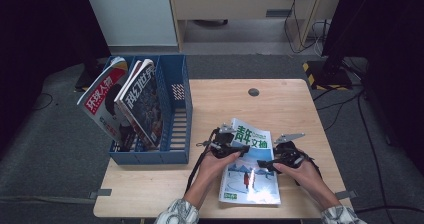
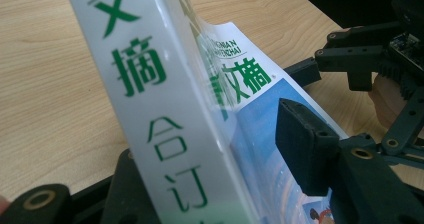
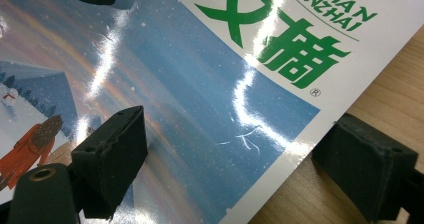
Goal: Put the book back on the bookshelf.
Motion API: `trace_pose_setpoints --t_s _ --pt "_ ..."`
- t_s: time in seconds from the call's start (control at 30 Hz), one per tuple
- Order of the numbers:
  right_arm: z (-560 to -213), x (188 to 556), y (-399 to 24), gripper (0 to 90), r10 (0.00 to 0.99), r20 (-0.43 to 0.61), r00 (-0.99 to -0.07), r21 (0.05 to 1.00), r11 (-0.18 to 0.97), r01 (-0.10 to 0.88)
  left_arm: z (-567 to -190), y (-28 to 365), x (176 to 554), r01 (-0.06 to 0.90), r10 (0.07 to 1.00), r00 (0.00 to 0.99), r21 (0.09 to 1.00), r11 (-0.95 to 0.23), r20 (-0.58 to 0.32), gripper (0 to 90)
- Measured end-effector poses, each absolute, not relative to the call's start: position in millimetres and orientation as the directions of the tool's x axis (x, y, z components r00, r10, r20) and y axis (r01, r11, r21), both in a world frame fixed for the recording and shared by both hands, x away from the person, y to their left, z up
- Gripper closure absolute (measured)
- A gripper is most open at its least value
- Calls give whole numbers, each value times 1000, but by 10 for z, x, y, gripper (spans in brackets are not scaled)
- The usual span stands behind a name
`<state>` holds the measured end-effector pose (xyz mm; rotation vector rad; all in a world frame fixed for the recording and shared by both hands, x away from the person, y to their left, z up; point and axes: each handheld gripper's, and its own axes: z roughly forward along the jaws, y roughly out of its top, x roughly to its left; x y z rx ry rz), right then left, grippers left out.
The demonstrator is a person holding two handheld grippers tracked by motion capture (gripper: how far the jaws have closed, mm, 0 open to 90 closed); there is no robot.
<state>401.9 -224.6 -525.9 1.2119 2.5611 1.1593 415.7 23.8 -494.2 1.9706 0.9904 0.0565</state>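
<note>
A magazine (image 1: pixel 250 179) with a blue snowy cover and green characters lies on the wooden table (image 1: pixel 295 104) between my two grippers. My left gripper (image 1: pixel 240 150) sits at its left, spine side. In the left gripper view the white spine (image 2: pixel 150 84) rises tilted between the jaws, with one jaw low behind it and the other pad (image 2: pixel 305 144) standing apart over the cover. My right gripper (image 1: pixel 265 165) is at the magazine's right edge. In the right gripper view one pad (image 3: pixel 112 154) hovers over the cover (image 3: pixel 200 84) and the other rests beyond the edge over bare wood.
A blue file rack (image 1: pixel 175 109) stands at the table's left end with two magazines (image 1: pixel 107 101) leaning in it. A round cable hole (image 1: pixel 254 92) is at the back middle. The right gripper (image 2: pixel 370 59) shows far off in the left gripper view.
</note>
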Motion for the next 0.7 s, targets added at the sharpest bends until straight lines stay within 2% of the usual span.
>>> trace_pose_setpoints --t_s 0.23,0.47,0.7 --pt "-5252 4015 -2224 148 694 223 -685 667 404 626 -4938 215 4261 630 631 701 705 -326 -334 420" --pt "-5250 4009 -2217 151 700 211 -682 671 403 622 -4939 232 4200 629 699 642 738 -245 -316 578" --pt "-5242 4002 -2220 152 704 214 -677 674 395 624 -4887 229 4106 596 715 636 774 -215 -291 672"
